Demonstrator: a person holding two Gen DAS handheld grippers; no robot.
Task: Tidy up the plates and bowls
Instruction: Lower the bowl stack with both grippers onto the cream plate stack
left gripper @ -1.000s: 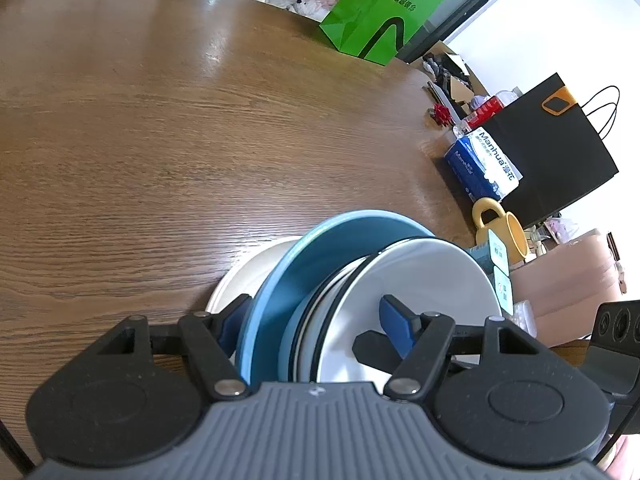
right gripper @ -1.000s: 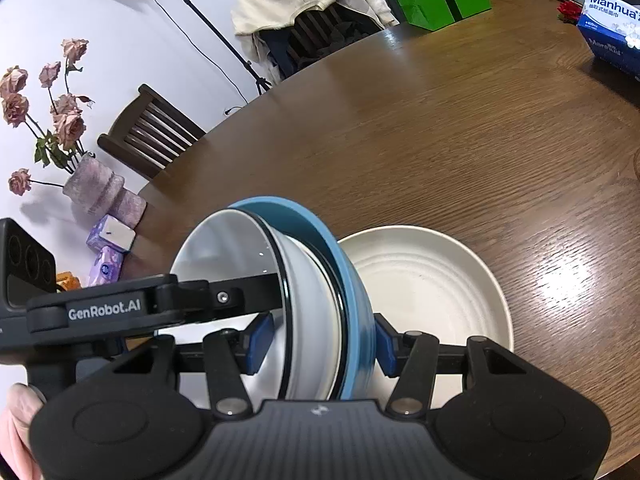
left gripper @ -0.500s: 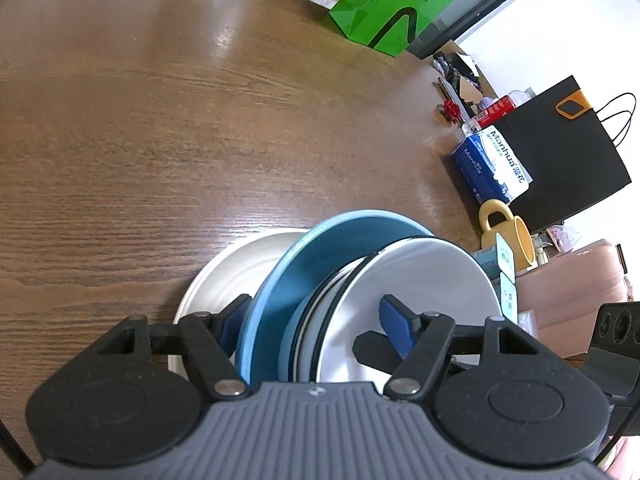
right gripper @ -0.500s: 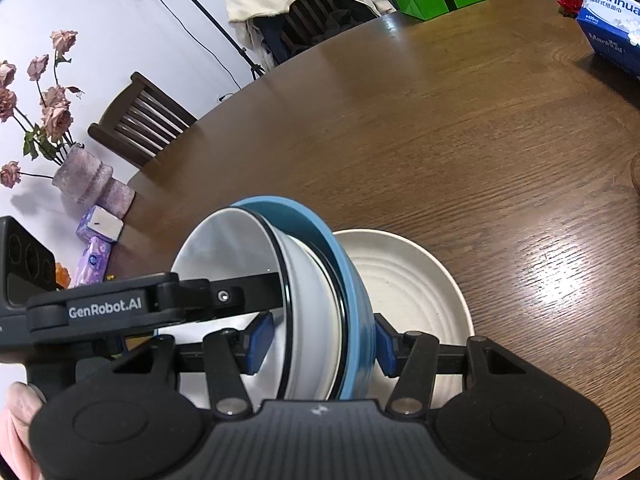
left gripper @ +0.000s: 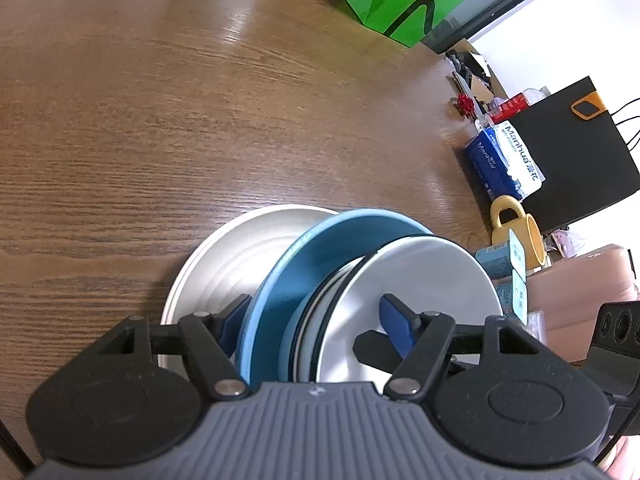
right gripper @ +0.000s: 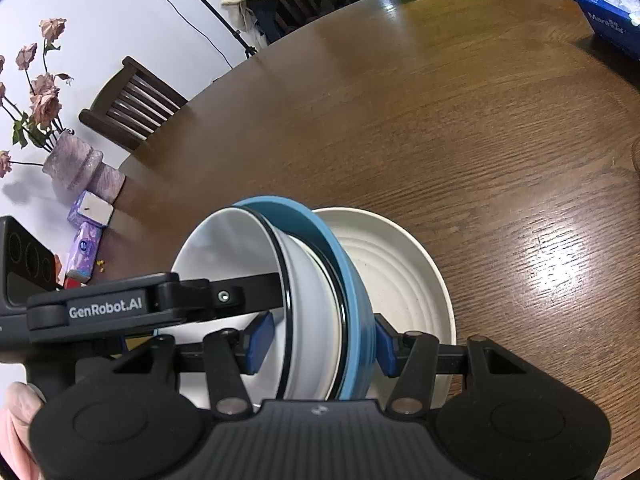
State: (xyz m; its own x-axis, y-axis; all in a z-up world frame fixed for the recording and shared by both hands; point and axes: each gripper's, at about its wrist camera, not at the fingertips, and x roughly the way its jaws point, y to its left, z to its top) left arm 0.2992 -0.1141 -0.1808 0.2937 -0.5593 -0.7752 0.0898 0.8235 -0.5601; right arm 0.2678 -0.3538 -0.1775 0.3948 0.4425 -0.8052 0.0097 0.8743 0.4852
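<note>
The cream plate [left gripper: 224,256] lies partly hidden behind the blue bowl [left gripper: 304,276]

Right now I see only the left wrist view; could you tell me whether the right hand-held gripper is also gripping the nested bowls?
Observer: Yes. The right hand-held gripper clamps the nested bowls, one pad inside the white bowl and the other on the blue bowl outside.
Operator: Thank you. What lies beyond the bowls on that side?
Observer: A wooden chair stands at the edge of the table.
Operator: Anything beside it?
Observer: A vase of pink flowers, beyond the table edge.
</note>
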